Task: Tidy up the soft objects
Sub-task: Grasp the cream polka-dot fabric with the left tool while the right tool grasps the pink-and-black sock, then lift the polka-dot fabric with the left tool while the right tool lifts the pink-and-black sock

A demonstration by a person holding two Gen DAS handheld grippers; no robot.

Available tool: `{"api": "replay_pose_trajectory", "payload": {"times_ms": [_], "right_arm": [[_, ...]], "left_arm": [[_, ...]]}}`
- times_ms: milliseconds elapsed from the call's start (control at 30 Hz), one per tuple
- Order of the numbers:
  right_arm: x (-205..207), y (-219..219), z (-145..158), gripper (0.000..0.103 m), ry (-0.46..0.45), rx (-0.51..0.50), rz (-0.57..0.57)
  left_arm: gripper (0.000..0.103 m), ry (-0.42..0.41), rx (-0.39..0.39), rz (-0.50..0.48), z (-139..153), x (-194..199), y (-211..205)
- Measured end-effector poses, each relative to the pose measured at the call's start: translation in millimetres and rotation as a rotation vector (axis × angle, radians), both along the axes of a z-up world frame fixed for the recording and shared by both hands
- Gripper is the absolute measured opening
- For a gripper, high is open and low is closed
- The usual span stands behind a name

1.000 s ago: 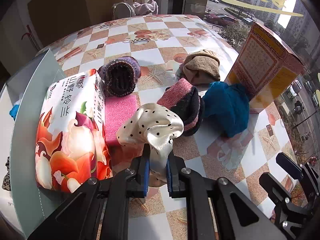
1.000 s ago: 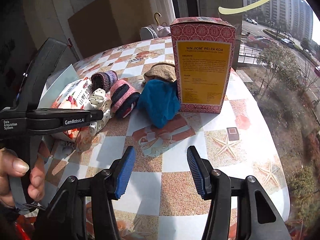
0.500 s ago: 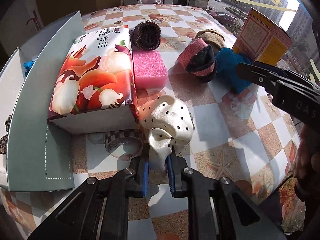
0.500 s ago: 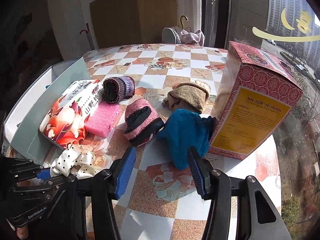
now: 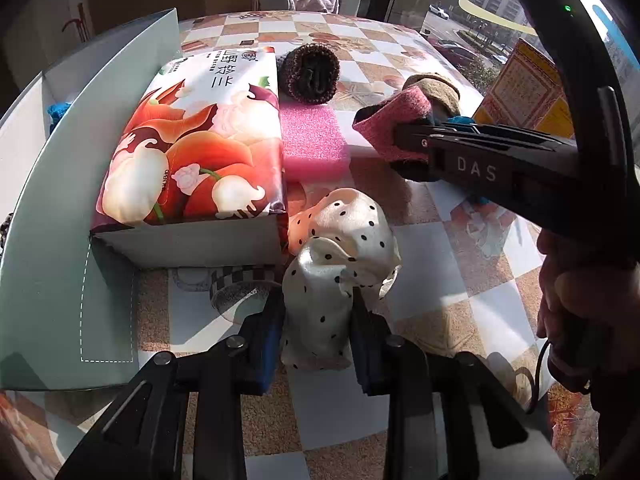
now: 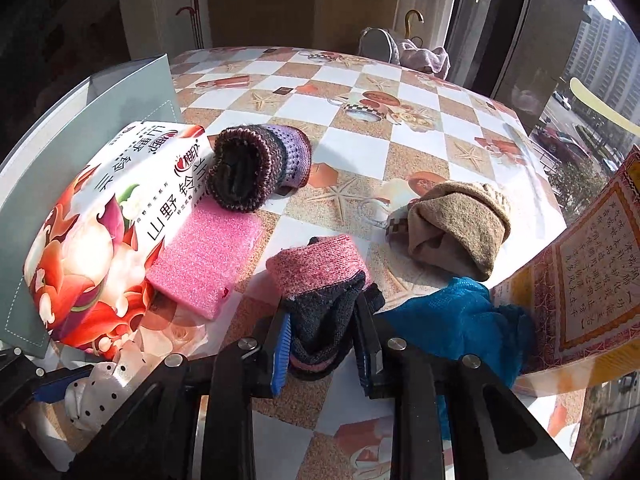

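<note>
Sock roll [image 6: 320,300], pink cuff over dark knit: light, squashy, likely grippy; best pinched across its bulk. Right gripper [image 6: 322,350] fingers closing on its near end, contact uncertain. Pink sponge [image 6: 206,258] at 10 o'clock. Left gripper [image 5: 316,338] fingers bracket dotted cloth [image 5: 340,264], resting on desk [image 5: 460,312].

Crumpled cream polka-dot cloth [image 5: 340,264] lies by the tissue pack; pink-and-dark rolled sock [image 6: 324,292] rests beside blue cloth [image 6: 460,320].
</note>
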State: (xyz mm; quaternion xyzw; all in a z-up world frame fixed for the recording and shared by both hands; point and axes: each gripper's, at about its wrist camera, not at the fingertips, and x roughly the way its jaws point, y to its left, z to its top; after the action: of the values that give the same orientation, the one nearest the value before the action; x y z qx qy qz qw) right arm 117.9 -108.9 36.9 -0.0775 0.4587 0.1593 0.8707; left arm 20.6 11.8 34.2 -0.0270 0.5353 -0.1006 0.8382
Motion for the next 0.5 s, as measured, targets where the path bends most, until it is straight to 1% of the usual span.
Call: {"api": "replay_pose_trajectory", "payload": {"times_ms": [67,133,233,333,367,433,467,500], "right_arm": [[-19.9,-6.1,15.6,0.021,-0.042,0.033,0.007],[-44.0,-17.1,27.0,0.021,-0.055,0.058,0.011],[-78.9,-37.3,33.2,0.021,-0.038,0.066,0.003],[-108.7,-61.0,31.2,0.021,0.004,0.062,-0.031],[-114.7,-67.9,28.1,0.021,0.019,0.051,-0.046],[-119.7,-78.8,18.9,0.021,0.052,0.032,-0.071],[-118.8,-83.0,13.7,0.021,0.071,0.041,-0.079],[-116.3,-87.2,8.3,0.021,0.088,0.049,-0.094]], "left_arm": [[0.020,-0.023,-0.006,-0.021,5.9,-5.5,-2.6],[0.020,-0.039,-0.023,-0.052,10.9,-14.4,-5.8],[0.020,-0.040,-0.064,-0.101,16.6,-28.5,-10.3],[0.021,-0.039,-0.060,-0.168,18.7,-38.7,-18.1],[0.024,-0.042,-0.049,-0.181,17.9,-39.9,-21.5],[0.042,-0.049,-0.034,-0.186,15.5,-37.7,-25.8],[0.048,-0.046,-0.033,-0.185,14.2,-35.5,-27.3],[0.057,-0.040,-0.034,-0.183,12.2,-32.6,-29.1]]}}
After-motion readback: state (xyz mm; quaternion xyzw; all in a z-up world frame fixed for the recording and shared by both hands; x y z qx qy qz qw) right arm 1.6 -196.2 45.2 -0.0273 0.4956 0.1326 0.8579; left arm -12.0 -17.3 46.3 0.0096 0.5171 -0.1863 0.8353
